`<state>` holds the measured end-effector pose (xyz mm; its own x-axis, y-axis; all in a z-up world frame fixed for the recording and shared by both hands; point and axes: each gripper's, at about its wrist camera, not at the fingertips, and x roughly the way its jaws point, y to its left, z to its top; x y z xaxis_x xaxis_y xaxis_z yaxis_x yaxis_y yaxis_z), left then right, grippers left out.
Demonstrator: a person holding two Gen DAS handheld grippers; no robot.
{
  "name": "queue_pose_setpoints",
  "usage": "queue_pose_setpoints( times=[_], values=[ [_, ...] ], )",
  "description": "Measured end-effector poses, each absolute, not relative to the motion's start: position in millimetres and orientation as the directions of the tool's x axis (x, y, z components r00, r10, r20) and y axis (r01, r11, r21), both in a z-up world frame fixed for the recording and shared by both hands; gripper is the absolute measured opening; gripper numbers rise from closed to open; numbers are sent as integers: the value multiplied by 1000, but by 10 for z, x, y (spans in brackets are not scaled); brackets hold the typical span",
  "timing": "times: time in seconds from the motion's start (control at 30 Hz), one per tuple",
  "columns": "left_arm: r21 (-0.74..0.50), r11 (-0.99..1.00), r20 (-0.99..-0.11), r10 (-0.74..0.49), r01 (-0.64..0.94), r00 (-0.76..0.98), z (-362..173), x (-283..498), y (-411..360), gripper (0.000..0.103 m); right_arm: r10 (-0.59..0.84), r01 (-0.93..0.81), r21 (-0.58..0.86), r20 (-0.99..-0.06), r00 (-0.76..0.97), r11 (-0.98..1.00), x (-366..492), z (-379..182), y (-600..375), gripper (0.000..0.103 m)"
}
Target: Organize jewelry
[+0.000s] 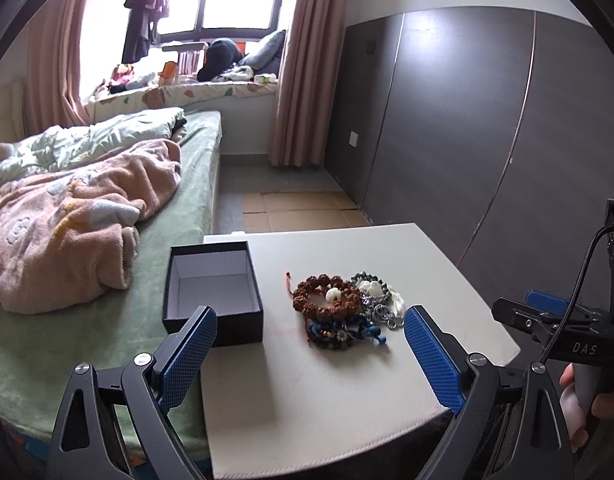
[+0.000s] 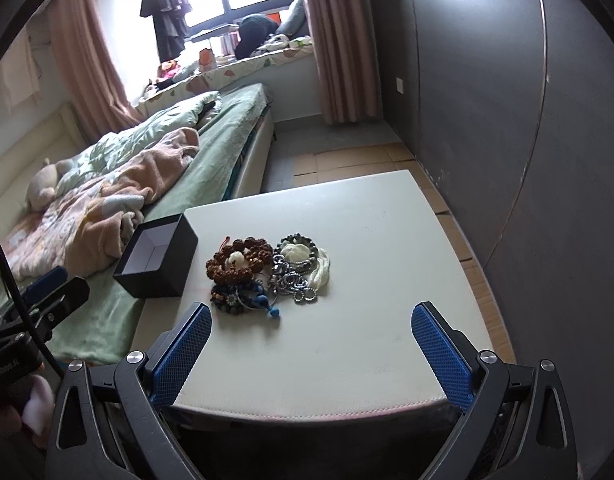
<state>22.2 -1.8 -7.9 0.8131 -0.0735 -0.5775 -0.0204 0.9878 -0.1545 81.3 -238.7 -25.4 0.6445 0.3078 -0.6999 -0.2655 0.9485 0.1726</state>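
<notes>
On the white table [image 1: 347,380] in the left wrist view, a heap of jewelry [image 1: 347,308] lies near the middle with an open black box [image 1: 213,292] well to its left at the table's edge beside the bed [image 1: 107,240]; the left gripper [image 1: 310,354] hangs just short of the heap, its blue pads spread wide and holding nothing, while the right gripper [image 1: 547,312] shows at the right edge, too cut off to tell its spread. In the right wrist view, the right gripper [image 2: 311,350] hovers over the table's [image 2: 367,340] near edge, jaws wide apart and empty, with the jewelry [image 2: 263,272] ahead of its left finger and the box [image 2: 157,260] further left, next to the bed [image 2: 167,184].
</notes>
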Motion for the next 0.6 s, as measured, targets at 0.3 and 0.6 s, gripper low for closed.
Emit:
queue_pose_setpoints(
  times=[0.3,0.6],
  values=[
    [-212,977,-616,-150,20,773,-258,637,-118,81,314,-200,243,-708,632,949,1154,-350,-2512,101],
    [-276,961,-684,-171,-34,709,-500,1031,-142,58,320,-130,305,-735,597,943,1461,-489,-2598,99]
  ],
)
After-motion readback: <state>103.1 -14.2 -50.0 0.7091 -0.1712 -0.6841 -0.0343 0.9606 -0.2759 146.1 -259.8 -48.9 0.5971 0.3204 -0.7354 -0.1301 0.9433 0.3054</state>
